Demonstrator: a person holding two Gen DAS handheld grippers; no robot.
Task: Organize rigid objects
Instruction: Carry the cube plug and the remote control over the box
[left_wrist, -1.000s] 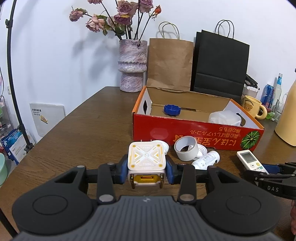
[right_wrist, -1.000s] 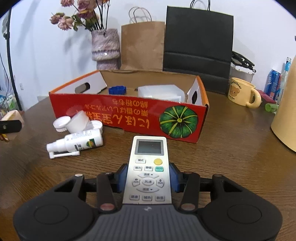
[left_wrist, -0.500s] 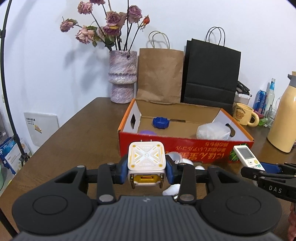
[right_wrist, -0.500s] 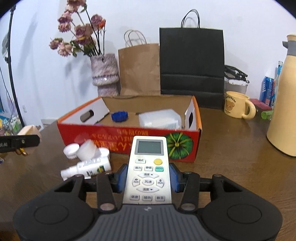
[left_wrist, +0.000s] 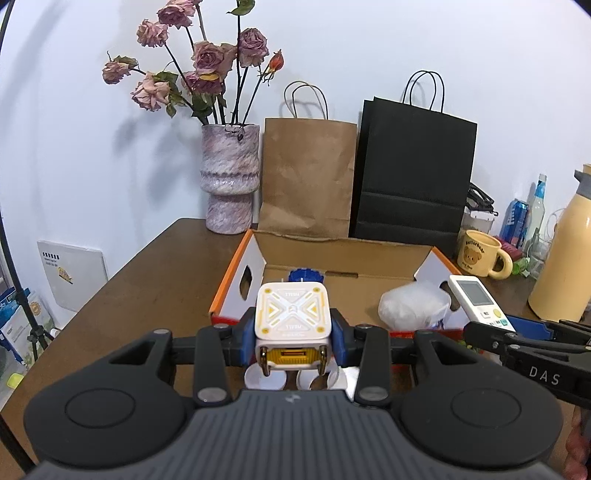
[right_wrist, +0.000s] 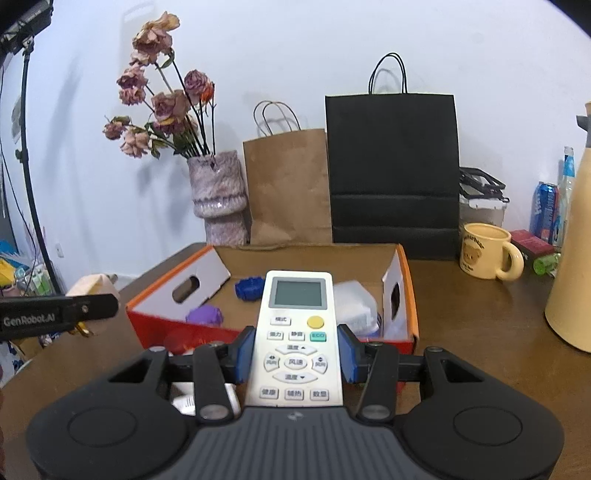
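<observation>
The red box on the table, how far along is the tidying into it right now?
Partly done. Already in the red box: a blue cap, a purple piece and a clear plastic container. In hand: the left gripper holds a white cube charger, the right gripper a remote control. Left: white items on the table before the box.

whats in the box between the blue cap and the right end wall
A white plastic container lies there, between the blue cap and the box's right end wall, clearest in the right wrist view.
</observation>
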